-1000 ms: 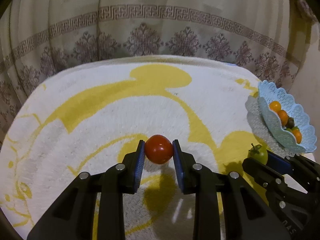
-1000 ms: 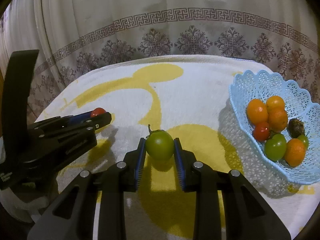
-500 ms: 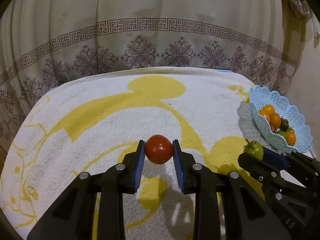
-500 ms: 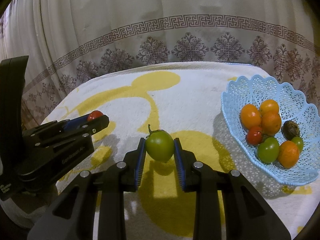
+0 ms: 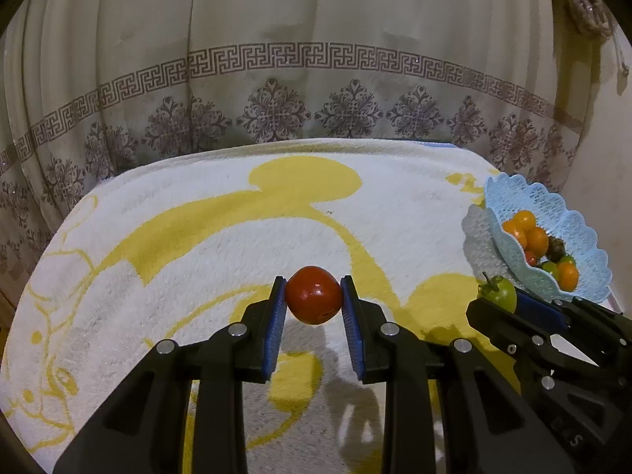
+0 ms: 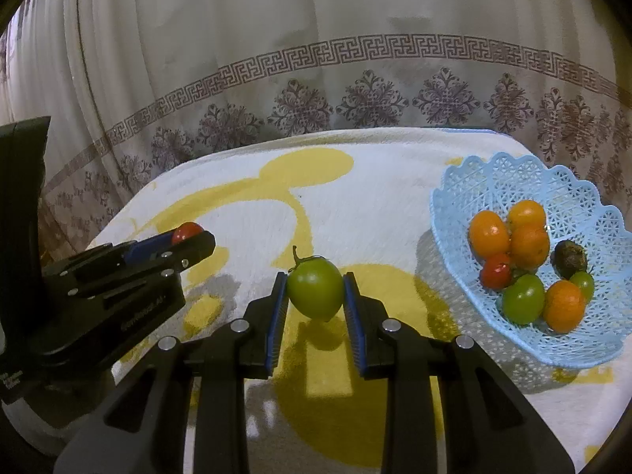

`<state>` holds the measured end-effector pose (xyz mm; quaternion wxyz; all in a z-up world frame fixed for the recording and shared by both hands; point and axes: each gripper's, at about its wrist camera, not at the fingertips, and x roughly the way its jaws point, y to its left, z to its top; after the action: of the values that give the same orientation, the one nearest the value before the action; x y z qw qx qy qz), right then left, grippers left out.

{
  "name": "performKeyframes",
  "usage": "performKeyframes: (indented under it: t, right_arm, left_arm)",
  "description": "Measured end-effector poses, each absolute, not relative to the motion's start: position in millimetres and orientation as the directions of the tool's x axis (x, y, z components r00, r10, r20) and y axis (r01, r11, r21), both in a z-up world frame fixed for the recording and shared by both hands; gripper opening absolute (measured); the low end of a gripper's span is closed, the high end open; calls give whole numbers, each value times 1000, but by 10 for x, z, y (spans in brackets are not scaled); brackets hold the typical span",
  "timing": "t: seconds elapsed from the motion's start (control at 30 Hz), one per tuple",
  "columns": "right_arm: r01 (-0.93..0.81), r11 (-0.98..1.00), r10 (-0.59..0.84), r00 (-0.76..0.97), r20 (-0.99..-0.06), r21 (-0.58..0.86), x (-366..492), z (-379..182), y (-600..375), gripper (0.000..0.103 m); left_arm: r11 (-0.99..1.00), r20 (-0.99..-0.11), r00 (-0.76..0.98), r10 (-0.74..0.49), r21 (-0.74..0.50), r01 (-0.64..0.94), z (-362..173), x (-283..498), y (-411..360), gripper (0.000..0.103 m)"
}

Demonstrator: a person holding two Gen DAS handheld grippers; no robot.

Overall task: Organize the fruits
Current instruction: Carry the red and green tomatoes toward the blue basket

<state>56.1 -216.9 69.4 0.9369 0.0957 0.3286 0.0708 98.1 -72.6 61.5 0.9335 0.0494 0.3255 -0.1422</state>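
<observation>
Blue pads of the left gripper (image 5: 313, 296) are clamped on a red tomato (image 5: 313, 294), which sits between the fingertips, lifted clear of the white and yellow towel (image 5: 189, 237) so that its shadow falls on the cloth below. The right gripper (image 6: 315, 290) is likewise clenched on a green tomato (image 6: 315, 291), stem pointing up and to the left, held just above a yellow patch of the towel. From the right wrist view, the left gripper appears at the left edge, well apart from the right one. A light blue lattice basket (image 6: 493, 181) stands on the towel to the right of the green tomato, near but not touching it, and contains orange, red and green fruits plus one dark piece. A patterned curtain (image 6: 355, 59) hangs behind the table.
</observation>
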Motion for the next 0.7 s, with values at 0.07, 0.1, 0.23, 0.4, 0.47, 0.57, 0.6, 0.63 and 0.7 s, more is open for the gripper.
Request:
performKeyframes:
  t: [0.07,0.1,0.23,0.4,0.47,0.57,0.6,0.63,0.7]
  right_arm:
    - [-63,970,194,781,-594,233,539,723,-2197,29]
    - [-59,970,192,784,-591,237,531,740,-2216,29]
    - [-44,968,185,794,-579,248,488,811,-2304,29]
    - [-26,970,161,814,-559,242,392,935,-2432,29]
    - [-13,972,145,819,-555,234,359,971,-2506,29]
    - [11,975,118,825,-553,224,307,995,-2646,29]
    - [21,975,108,827,-552,221,286,1005,-2702,29]
    - [28,975,100,828,-552,218,265,1007,-2735,29]
    - [50,976,78,831,-551,214,220,1016,-2851,29]
  left_arm:
    - [953,-617,750,-237,3,304,642,954,-756,28]
    - [952,-615,751,-239,4,306,653,944,-767,28]
    - [949,-607,756,-245,10,316,717,898,-822,28]
    - [942,-593,762,-262,13,335,808,833,-916,28]
    - [938,-588,762,-272,16,347,835,812,-971,28]
    - [931,-585,759,-287,17,365,864,778,-1058,28]
    - [929,-584,757,-291,17,371,871,769,-1092,28]
    - [925,-585,754,-299,17,379,878,762,-1132,28]
    - [920,-584,751,-307,18,391,885,744,-1195,28]
